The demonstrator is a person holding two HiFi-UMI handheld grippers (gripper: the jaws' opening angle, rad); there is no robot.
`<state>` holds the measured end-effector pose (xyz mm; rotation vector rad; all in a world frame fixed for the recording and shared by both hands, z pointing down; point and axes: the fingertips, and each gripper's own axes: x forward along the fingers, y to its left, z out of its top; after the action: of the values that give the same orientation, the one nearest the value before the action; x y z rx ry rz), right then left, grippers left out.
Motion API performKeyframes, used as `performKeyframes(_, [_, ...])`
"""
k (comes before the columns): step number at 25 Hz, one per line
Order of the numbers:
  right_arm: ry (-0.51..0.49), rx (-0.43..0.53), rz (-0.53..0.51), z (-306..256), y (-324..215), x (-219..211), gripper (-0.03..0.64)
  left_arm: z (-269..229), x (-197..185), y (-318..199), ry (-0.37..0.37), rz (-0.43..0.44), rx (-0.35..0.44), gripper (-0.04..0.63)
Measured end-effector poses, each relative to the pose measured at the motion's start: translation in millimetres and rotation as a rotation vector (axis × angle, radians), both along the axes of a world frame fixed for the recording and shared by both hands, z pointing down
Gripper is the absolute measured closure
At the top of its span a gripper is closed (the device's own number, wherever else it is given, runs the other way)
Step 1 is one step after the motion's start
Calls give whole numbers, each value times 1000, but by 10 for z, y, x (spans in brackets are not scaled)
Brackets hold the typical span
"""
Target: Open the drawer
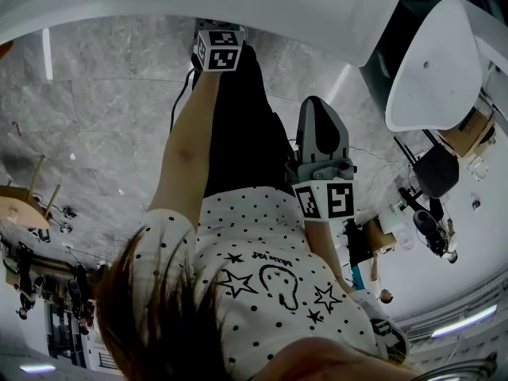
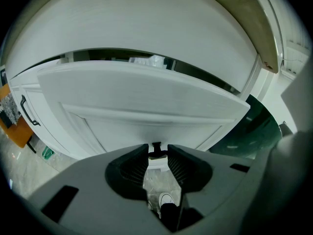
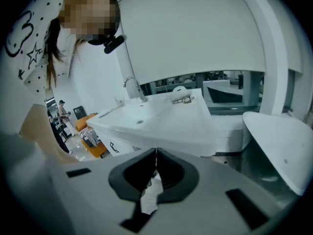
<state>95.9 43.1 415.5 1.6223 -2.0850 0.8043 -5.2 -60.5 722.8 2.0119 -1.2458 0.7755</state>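
Left hand-held gripper (image 2: 157,153) is pinching the white drawer's (image 2: 146,97) dark knob (image 2: 156,146); right hand-held gripper (image 3: 155,154) is hanging closed, empty.

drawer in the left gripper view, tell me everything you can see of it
The drawer has a white, matte front with a recessed panel. It stands pulled out beneath the white top, leaving a dark gap along its upper edge where something pale shows inside. A small dark handle on the front sits between the fingers of the left gripper, which look closed on it.
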Motion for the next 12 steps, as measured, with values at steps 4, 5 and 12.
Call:
performKeyframes(4, [-1,-1,-7,-11,-10,-12,601,-18,5,16,3,2,1,471])
performKeyframes(5, [-1,-1,-9,-9,-10,-20,601,-17,0,20,3,1,1,471])
performKeyframes(12, [0,-2,-17,-3,22,-85,601,-27,-56,66,3,-2,3,471])
